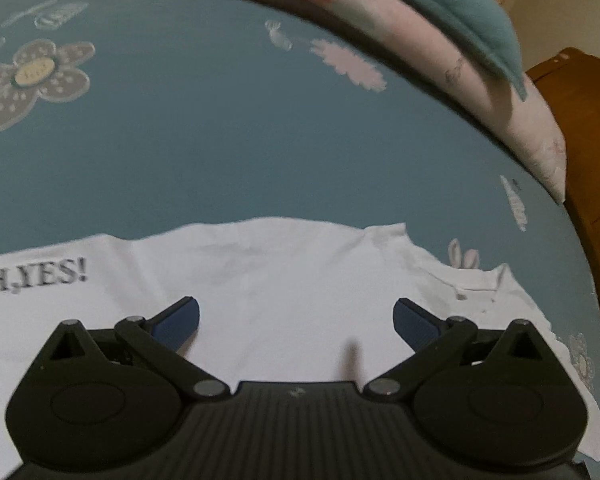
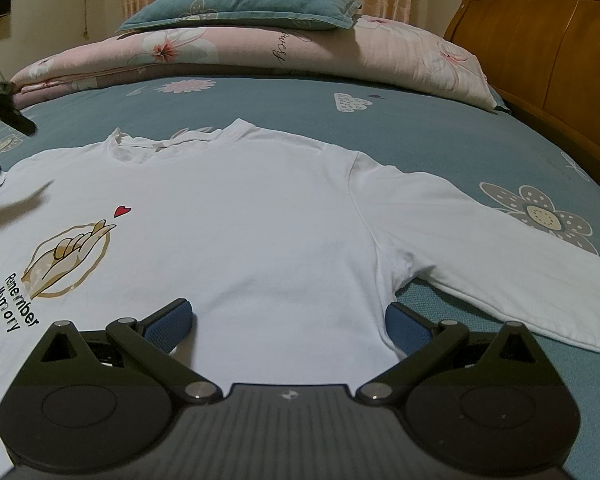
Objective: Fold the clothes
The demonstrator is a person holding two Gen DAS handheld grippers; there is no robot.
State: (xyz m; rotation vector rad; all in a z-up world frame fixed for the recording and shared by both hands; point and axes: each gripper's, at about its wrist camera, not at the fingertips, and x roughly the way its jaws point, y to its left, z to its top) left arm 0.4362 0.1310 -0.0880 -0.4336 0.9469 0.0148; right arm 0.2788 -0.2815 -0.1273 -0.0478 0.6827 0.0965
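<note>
Fingers of both grippers are spreading wide, gripping nothing.
Left gripper point(image 1: 296, 320) and right gripper point(image 2: 290, 320) are hovering over the white T-shirt point(image 2: 260, 208) lying on the blue bedsheet point(image 2: 440, 132).

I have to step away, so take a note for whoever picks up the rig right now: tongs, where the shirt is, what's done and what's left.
Left tongs: open, empty, low over the white T-shirt near one edge.
Right tongs: open, empty, at the shirt's side seam just below the armpit of the long sleeve.
The shirt lies flat, print side up, on the blue flowered bedsheet, collar towards the pillow and pink quilt. That sleeve is spread out to the side.
Done: shirt laid out. No fold shows yet.
Left: fold the sleeves in, then the body.
</note>
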